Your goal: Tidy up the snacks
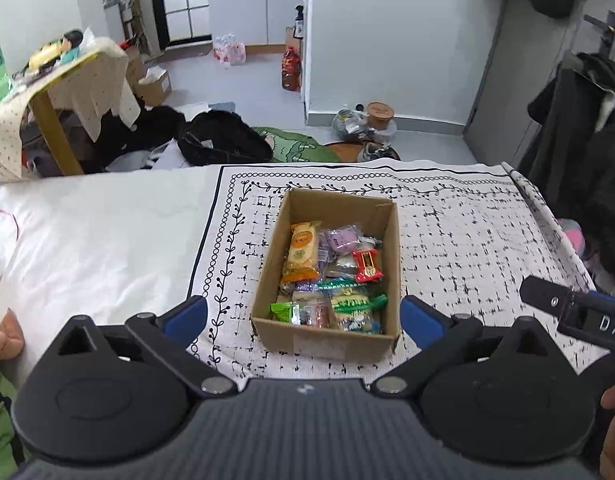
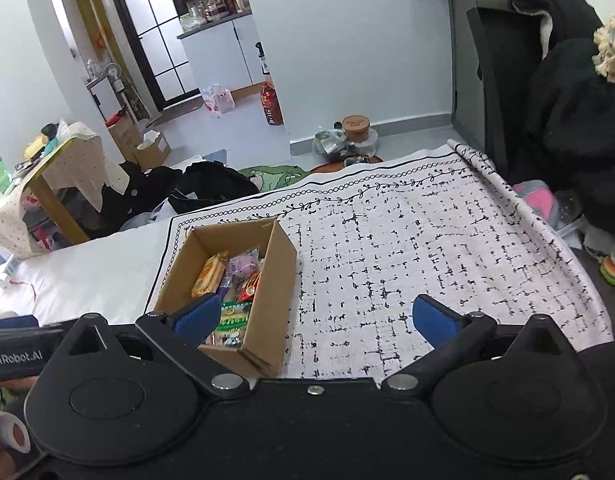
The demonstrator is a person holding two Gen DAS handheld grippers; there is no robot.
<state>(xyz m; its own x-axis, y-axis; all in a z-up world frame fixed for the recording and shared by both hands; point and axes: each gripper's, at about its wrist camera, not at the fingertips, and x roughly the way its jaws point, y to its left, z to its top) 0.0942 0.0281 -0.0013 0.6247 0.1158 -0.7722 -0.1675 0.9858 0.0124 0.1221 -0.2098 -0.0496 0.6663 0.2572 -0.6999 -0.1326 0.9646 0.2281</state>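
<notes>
My left gripper (image 1: 303,320) and right gripper (image 2: 315,316) both gape wide, holding nothing. The brown cardboard box (image 1: 381,216) of wrapped snacks (image 1: 331,272) sits at twelve o'clock on the black-patterned white cloth (image 1: 467,232).

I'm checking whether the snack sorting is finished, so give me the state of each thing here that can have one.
Brown cardboard box: open-topped, upright, filled with wrapped snacks.
Orange wrapped snack bar: lying inside the box.
Red snack packet: inside the box.
Black-and-white patterned cloth: spread flat under the box.
Left gripper: jaws open, empty.
Right gripper: jaws open, empty.
</notes>
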